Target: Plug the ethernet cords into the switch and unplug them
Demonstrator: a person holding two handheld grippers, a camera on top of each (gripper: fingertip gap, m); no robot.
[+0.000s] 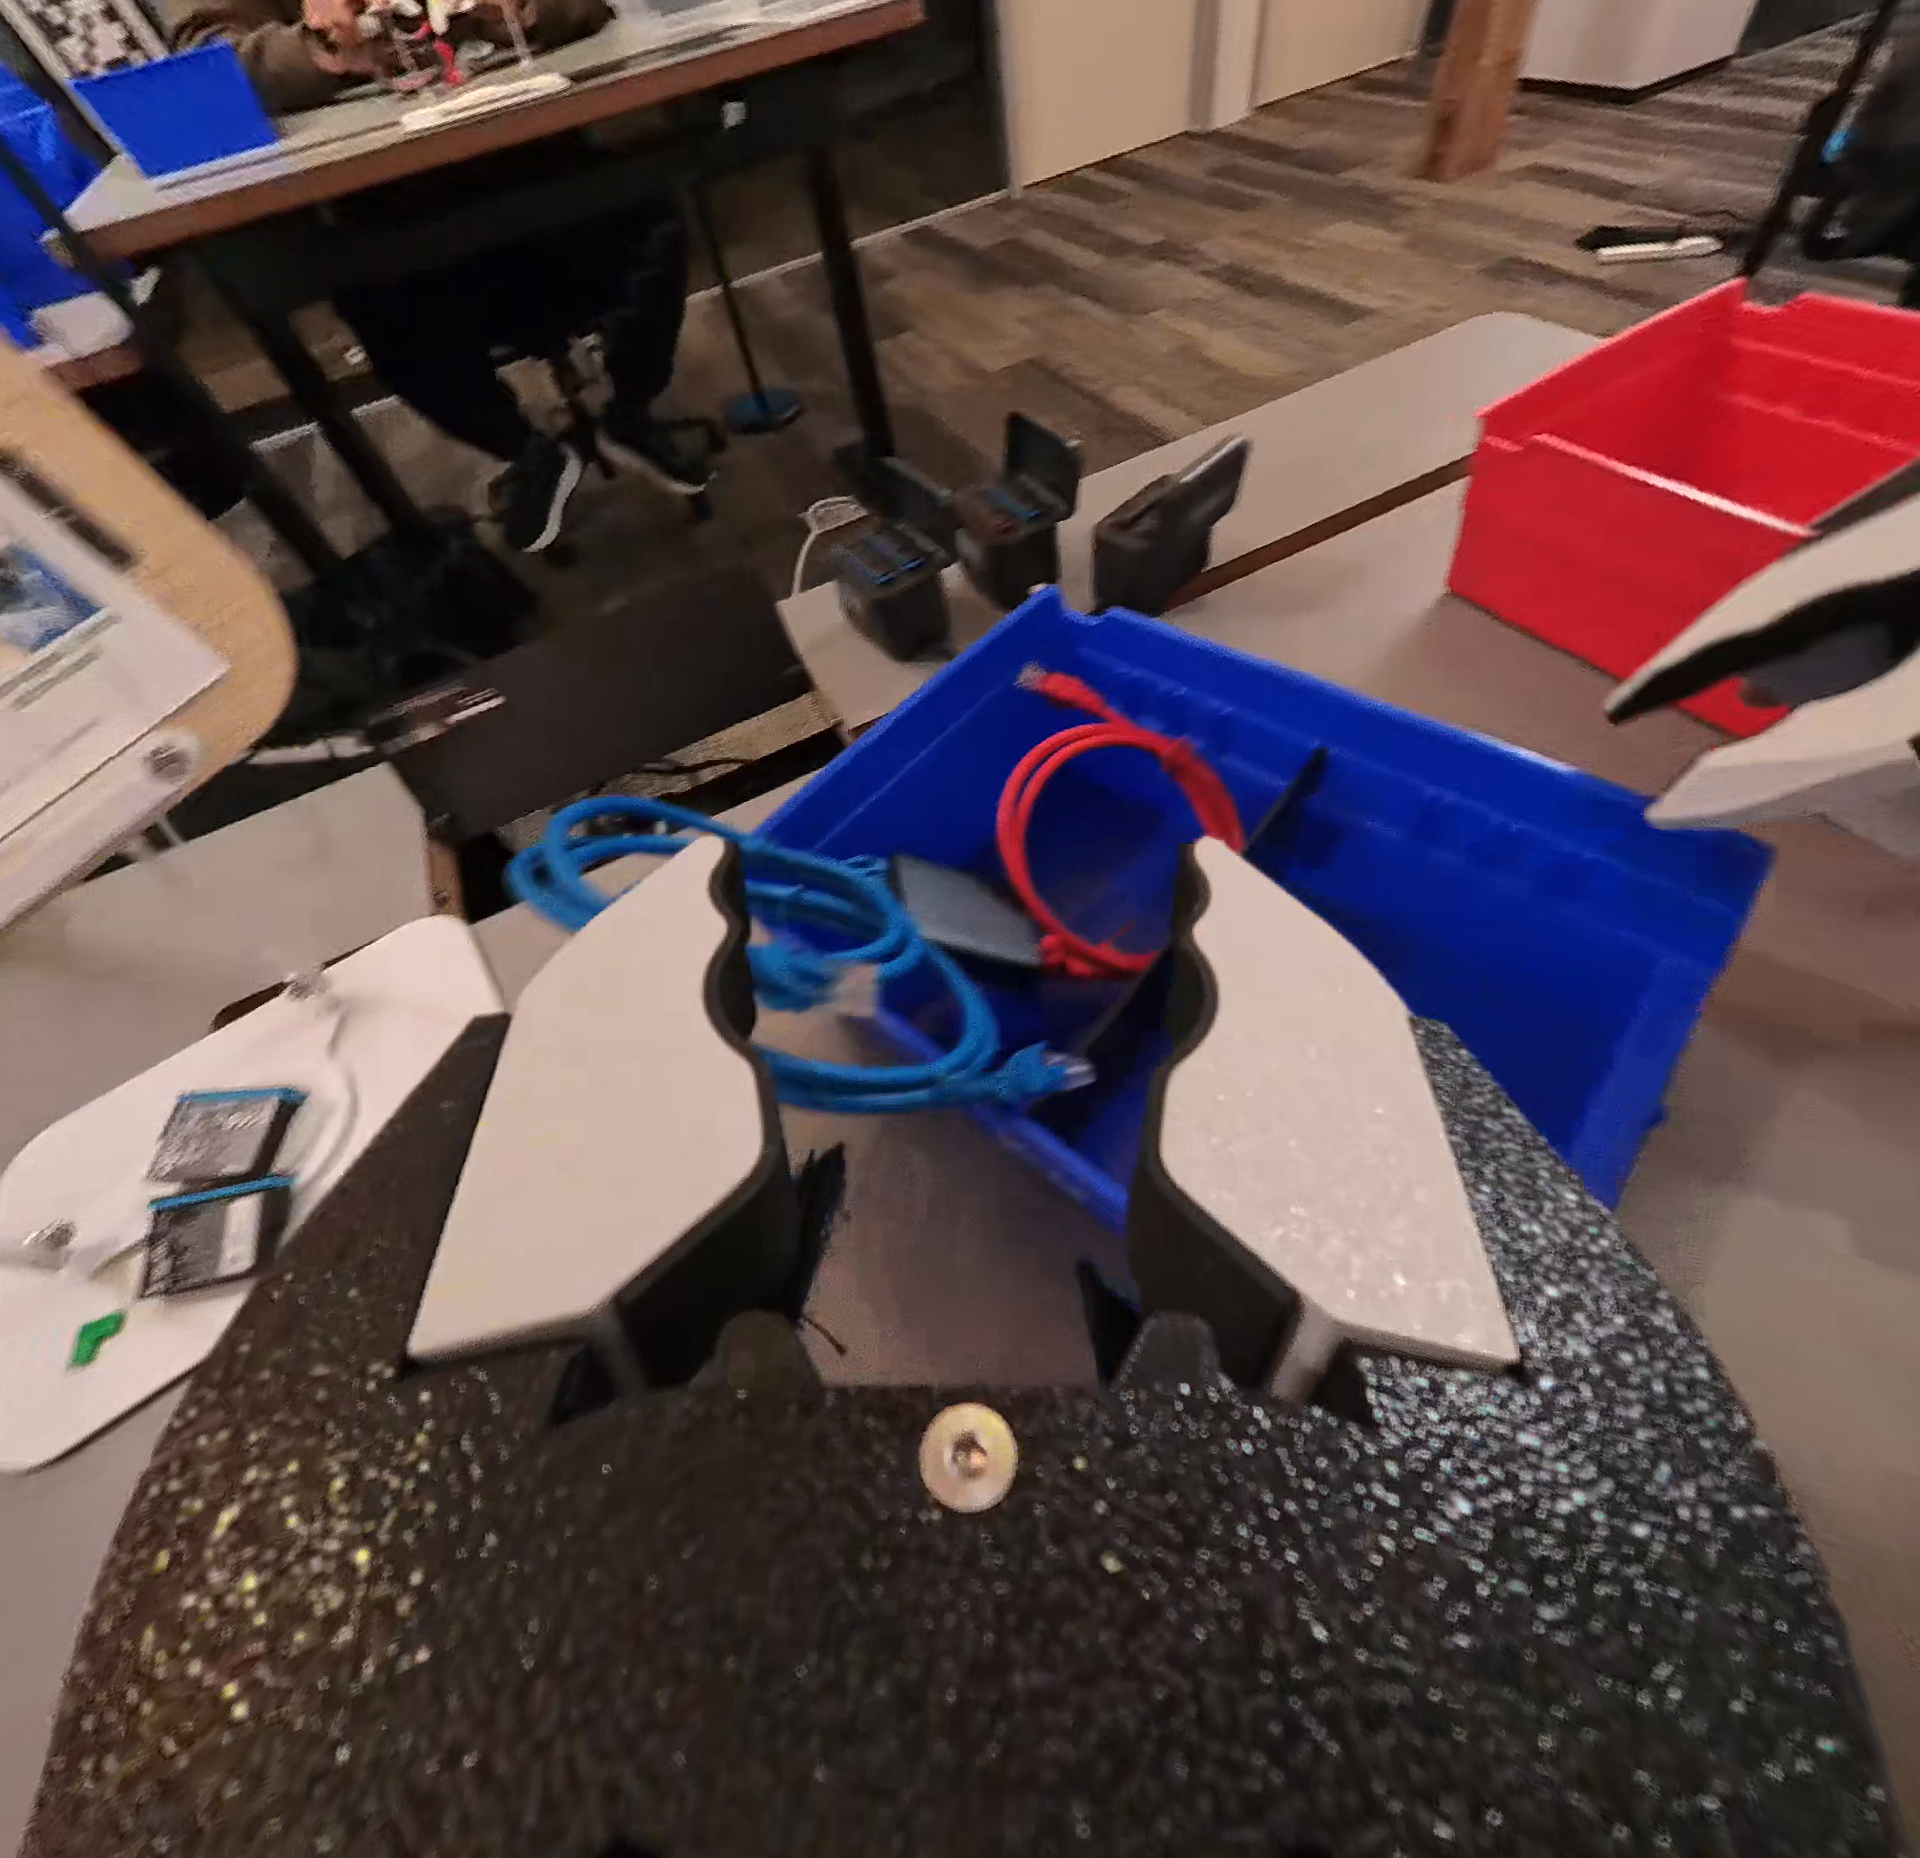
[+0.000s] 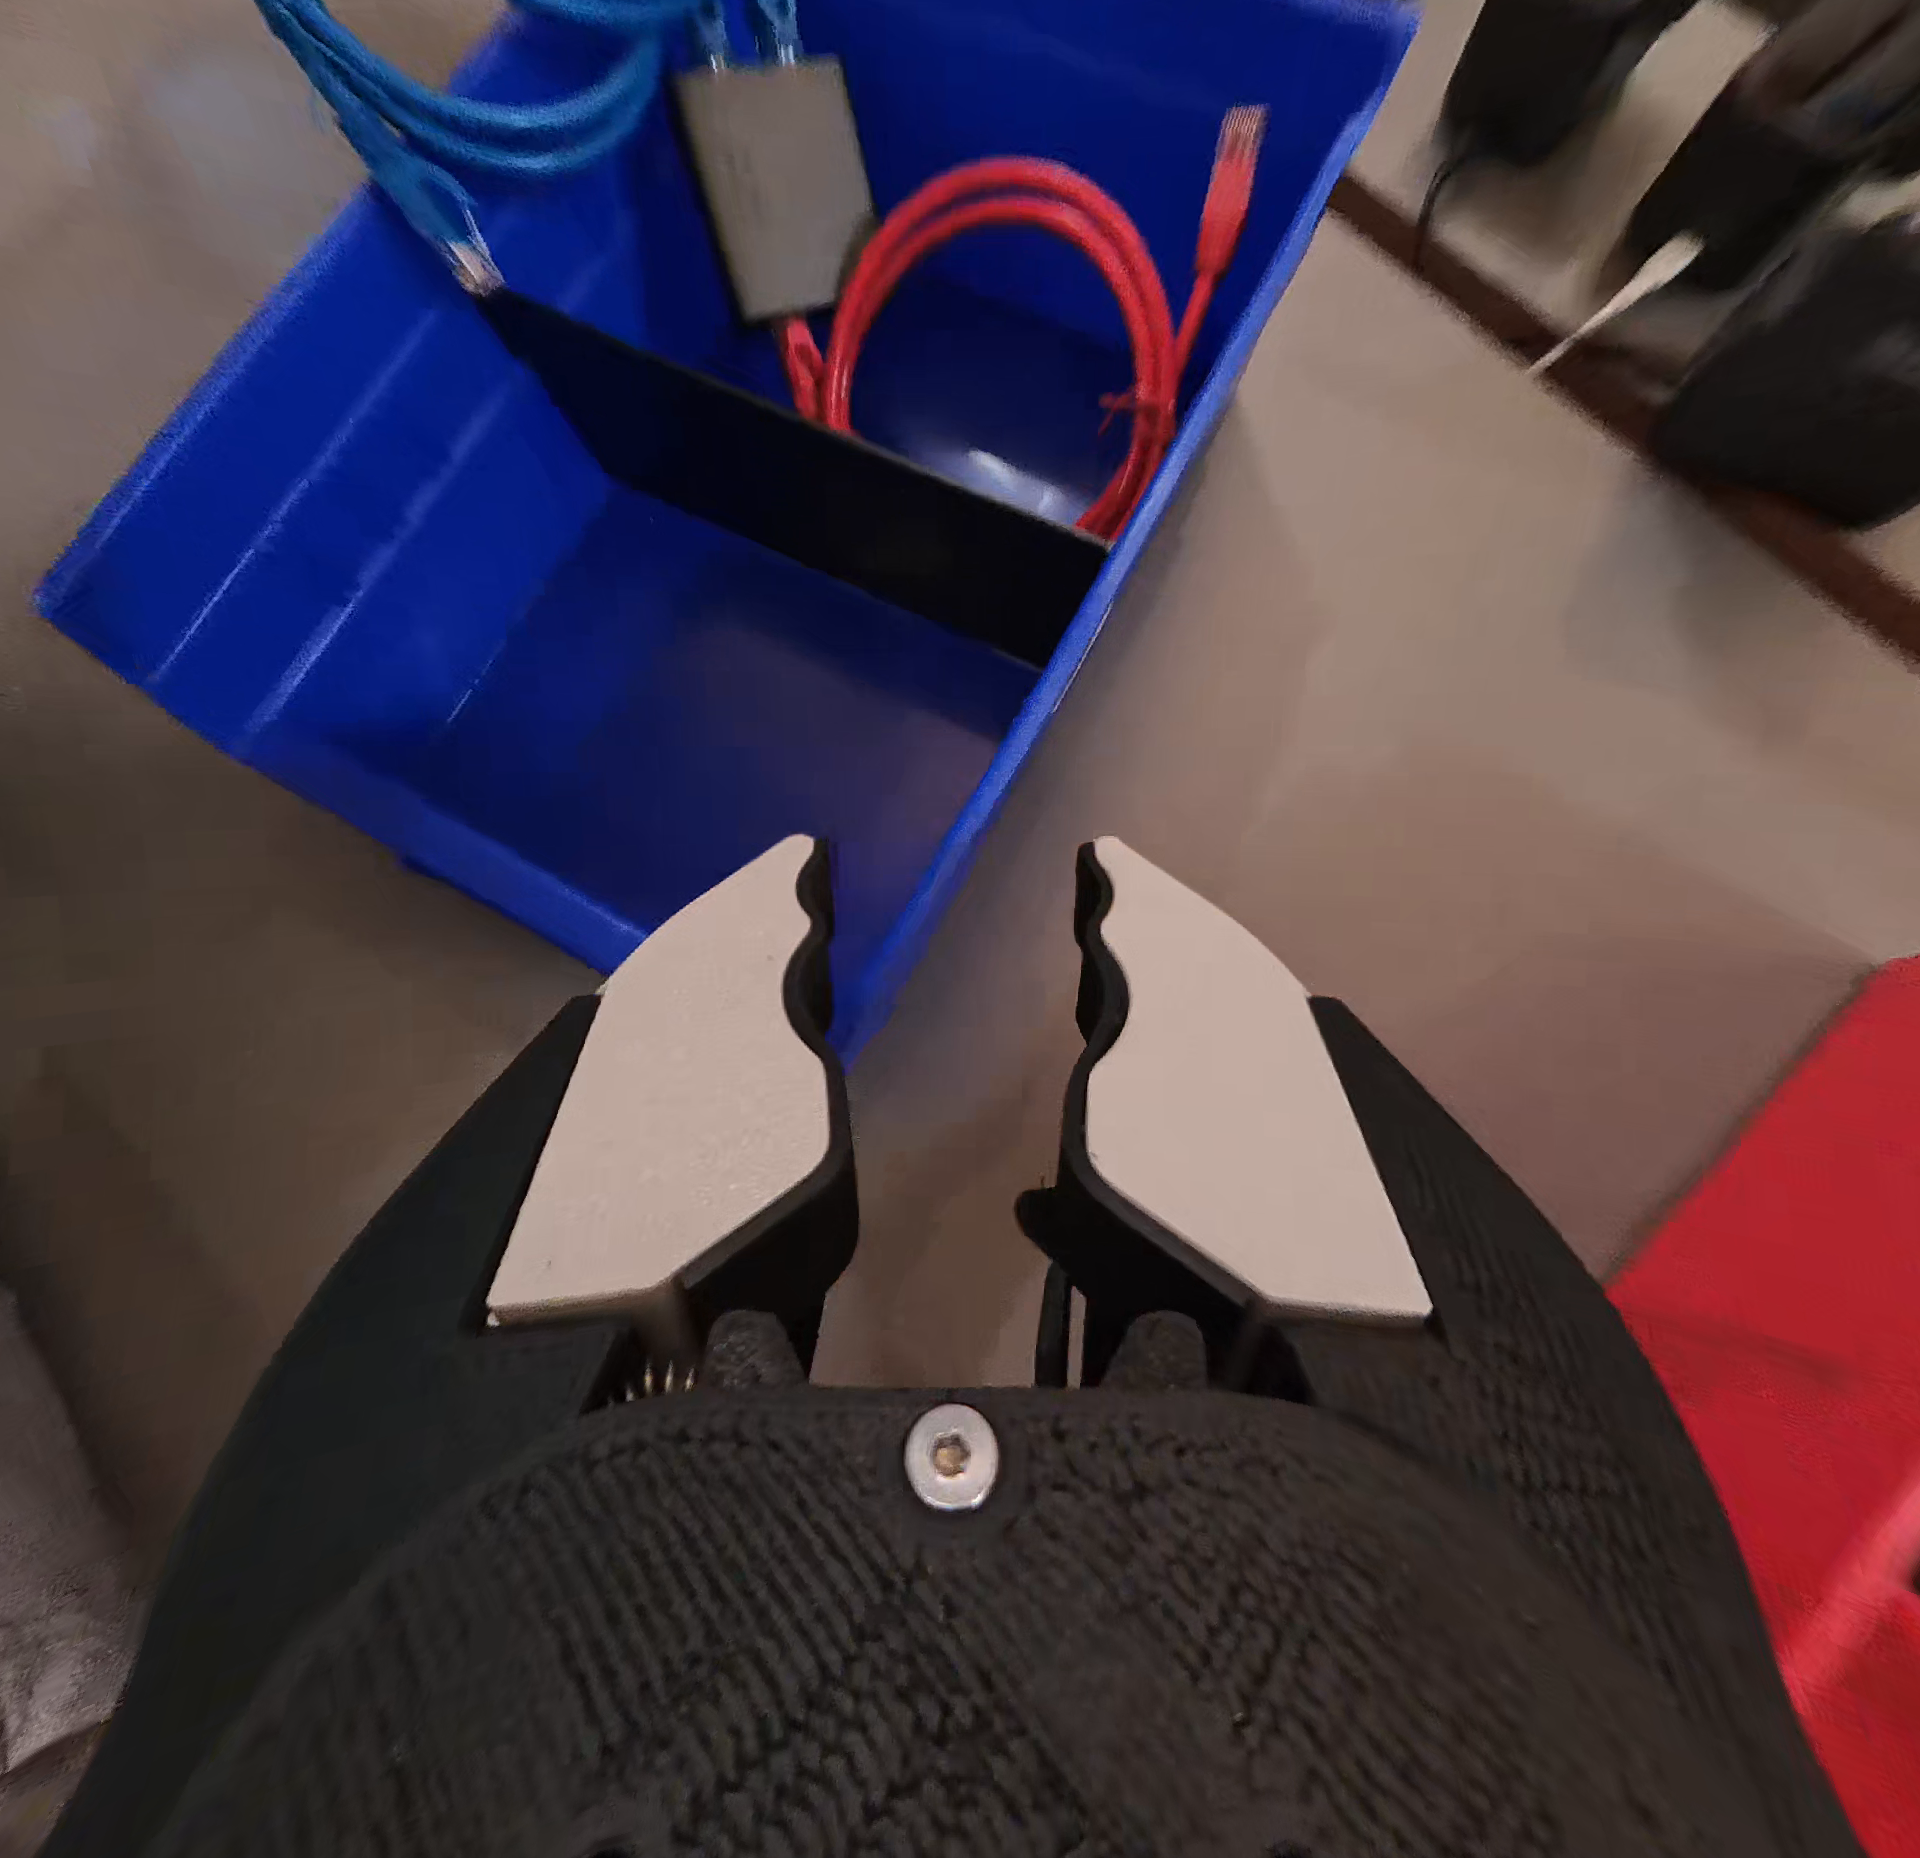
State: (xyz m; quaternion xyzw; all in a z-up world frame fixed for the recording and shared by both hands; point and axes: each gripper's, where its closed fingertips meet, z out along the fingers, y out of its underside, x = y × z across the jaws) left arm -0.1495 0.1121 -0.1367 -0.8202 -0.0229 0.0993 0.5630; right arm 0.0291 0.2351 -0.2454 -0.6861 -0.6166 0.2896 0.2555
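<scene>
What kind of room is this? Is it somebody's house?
Probably not a house. It looks like an office or lab workroom: a person works with small parts at another desk, the blue bin on the grey table holds network cords, and camera battery chargers stand nearby.

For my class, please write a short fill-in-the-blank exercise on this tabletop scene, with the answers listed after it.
1. The coiled red ethernet cord lies inside the ____ plastic bin.
2. A black divider panel splits that bin into ____ compartments.
3. The compartment nearer the right gripper holds ____.
4. The jaws of the left gripper stand ____.

Answers: blue; two; nothing; open
</scene>
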